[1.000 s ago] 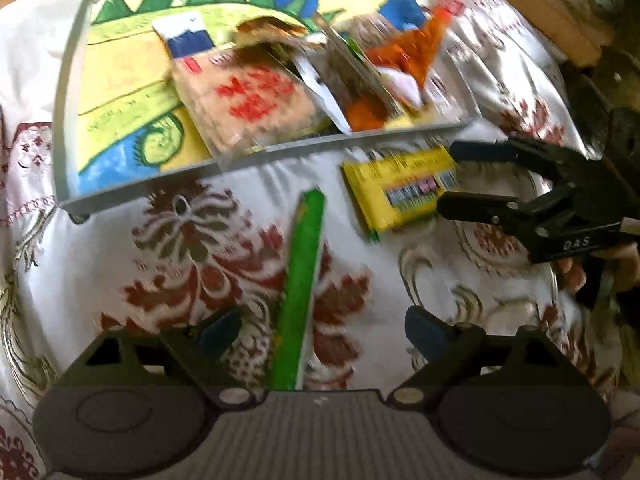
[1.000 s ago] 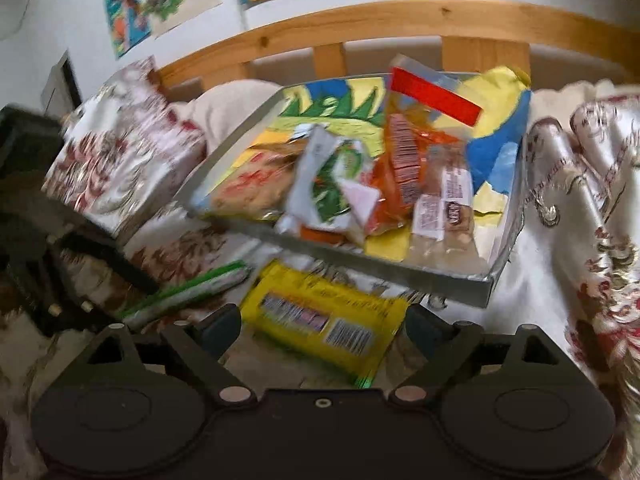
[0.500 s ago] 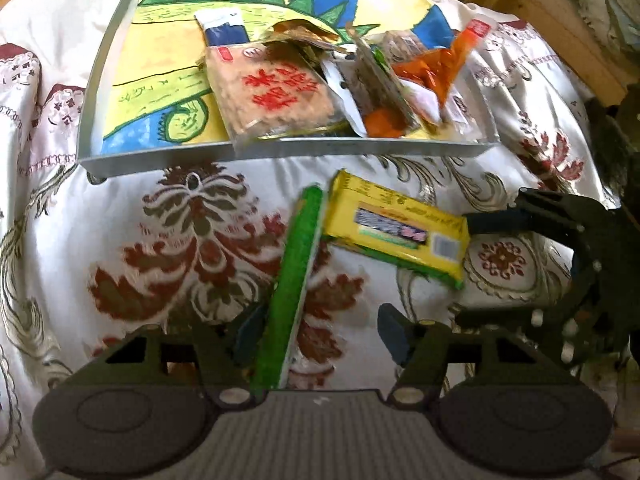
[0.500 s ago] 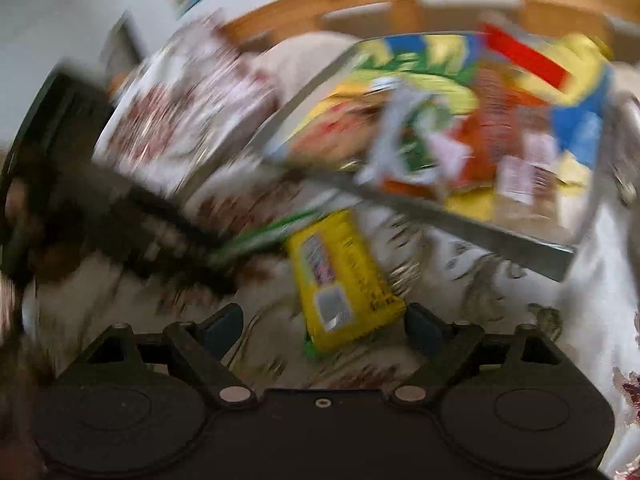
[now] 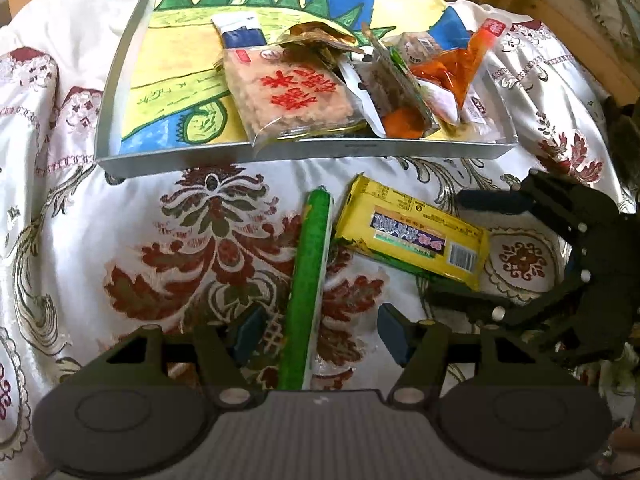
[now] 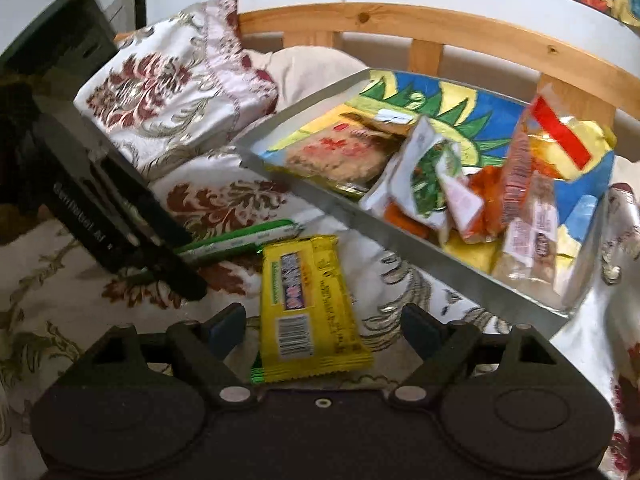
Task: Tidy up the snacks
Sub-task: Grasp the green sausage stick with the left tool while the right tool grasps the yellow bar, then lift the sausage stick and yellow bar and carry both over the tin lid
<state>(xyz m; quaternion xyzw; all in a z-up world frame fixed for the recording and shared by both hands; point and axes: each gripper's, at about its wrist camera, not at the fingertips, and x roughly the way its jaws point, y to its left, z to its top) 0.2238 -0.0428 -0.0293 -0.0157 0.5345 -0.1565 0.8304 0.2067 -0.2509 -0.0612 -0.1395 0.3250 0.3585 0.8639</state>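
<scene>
1. Right now two snacks lie loose on the patterned bedspread (image 5: 132, 216), just in front of the grey tray (image 5: 120, 92) that already holds a heap of packets.
2. Left gripper (image 5: 318, 330): its jaws stand apart on either side of the near end of the green stick snack (image 5: 310, 276); the pads do not appear to press it, so I'd call it released, not grasping.
3. Right gripper (image 6: 322, 326): its jaws are closing, with the near end of the yellow packet (image 6: 306, 304) between them but no pad on it yet.
4. To do this well, I'd judge each hand should settle lower and centre its snack before squeezing, since both wrappers look slick and the cloth is soft.
5. The stick and the packet touch or nearly touch at their far ends, so lifting one carelessly could drag the other.
6. The tray's near wall stands just beyond both snacks; each must clear it.
</scene>
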